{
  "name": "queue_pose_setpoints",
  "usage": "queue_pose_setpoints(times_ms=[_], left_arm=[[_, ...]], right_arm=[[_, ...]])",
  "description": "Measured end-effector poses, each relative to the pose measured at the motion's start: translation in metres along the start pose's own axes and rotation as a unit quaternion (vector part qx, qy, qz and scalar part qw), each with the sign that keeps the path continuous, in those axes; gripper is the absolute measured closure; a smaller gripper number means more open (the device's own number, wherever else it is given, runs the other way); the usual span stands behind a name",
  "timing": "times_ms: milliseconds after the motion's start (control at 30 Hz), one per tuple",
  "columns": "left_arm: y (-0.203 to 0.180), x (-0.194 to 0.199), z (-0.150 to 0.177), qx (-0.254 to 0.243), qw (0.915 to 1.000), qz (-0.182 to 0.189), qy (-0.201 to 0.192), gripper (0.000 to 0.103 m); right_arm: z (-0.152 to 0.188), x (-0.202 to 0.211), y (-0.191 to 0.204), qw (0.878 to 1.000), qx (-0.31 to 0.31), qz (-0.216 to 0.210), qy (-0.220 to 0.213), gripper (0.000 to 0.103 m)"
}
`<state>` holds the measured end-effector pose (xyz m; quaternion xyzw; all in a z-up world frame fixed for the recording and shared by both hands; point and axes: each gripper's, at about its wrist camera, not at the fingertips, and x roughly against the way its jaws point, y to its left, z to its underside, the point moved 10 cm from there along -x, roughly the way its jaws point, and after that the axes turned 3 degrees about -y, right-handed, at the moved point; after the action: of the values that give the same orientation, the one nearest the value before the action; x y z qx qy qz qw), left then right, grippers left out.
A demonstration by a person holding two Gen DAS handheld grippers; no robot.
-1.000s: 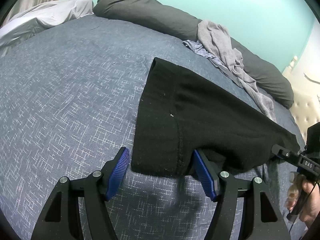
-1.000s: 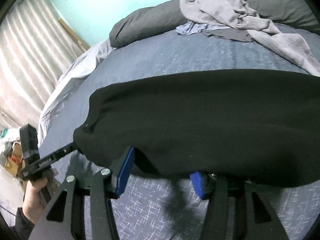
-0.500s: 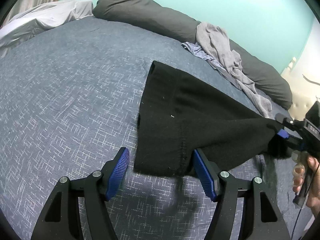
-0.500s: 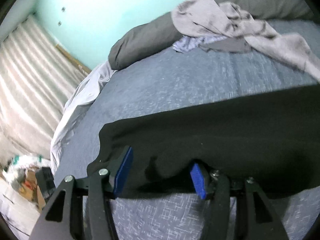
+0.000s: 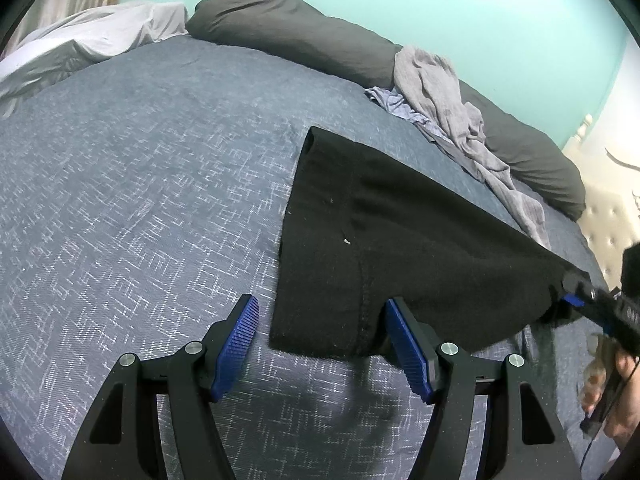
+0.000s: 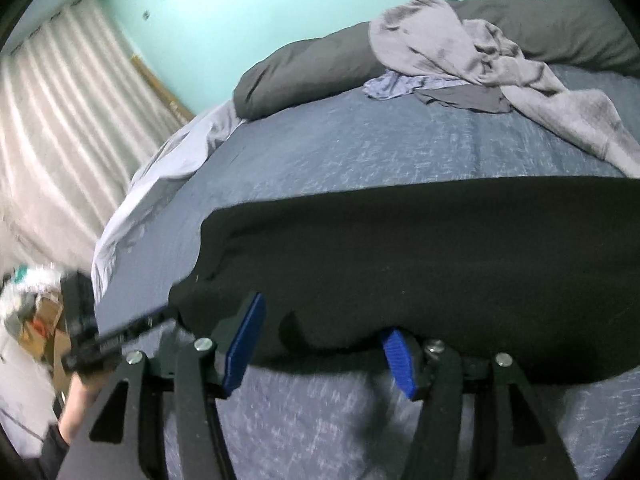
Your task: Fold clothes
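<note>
A black garment (image 5: 400, 220) lies spread on the blue-grey bed cover (image 5: 140, 200), its near edge raised a little above the bed. My left gripper (image 5: 320, 302) is open, and the garment's near left corner hangs between its blue pads, draped over the right finger. In the right wrist view the garment (image 6: 400, 248) fills the middle. My right gripper (image 6: 324, 316) has its jaws opening; the cloth's edge lies between them and over the right finger, and neither pad presses on it. The right gripper (image 5: 576, 292) also shows at the garment's right corner.
A pile of grey clothes (image 5: 444, 108) lies against long dark pillows (image 5: 300, 32) at the far side. A white sheet (image 5: 80, 40) is bunched at the far left. A padded headboard (image 5: 608, 208) stands at right. A hand (image 5: 612, 396) holds the right gripper.
The right gripper lifted the garment's right corner, then came partway back down, and its jaws stand a little wider. The left gripper has kept still.
</note>
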<state>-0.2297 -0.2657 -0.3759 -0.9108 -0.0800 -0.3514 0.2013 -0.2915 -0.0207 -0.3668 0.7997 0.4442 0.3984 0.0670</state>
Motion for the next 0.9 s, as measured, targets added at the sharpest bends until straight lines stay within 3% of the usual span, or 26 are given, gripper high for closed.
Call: queue_pose_setpoints(times_ms=[267,433,767,900], left_arm=[[0.005,0.002,-0.002,0.006,1.0000,0.000,-0.002,0.033],[0.003,0.003,-0.002,0.003,1.0000,0.000,-0.003,0.033],[0.012,0.007,-0.006,0.007,0.9999,-0.004,-0.007,0.033],[0.020,0.011,-0.008,0.013,0.9998,-0.008,-0.010,0.033]], right_arm=[[0.047,0.001,0.011,0.996,0.066,-0.001,0.055,0.041],[0.068,-0.021,0.028,0.984,0.150,0.018,0.093,0.041],[0.042,-0.060,0.041,0.974,0.205,0.077,0.064,0.041],[0.039,-0.074,0.045,0.973,0.207,0.076,0.071,0.041]])
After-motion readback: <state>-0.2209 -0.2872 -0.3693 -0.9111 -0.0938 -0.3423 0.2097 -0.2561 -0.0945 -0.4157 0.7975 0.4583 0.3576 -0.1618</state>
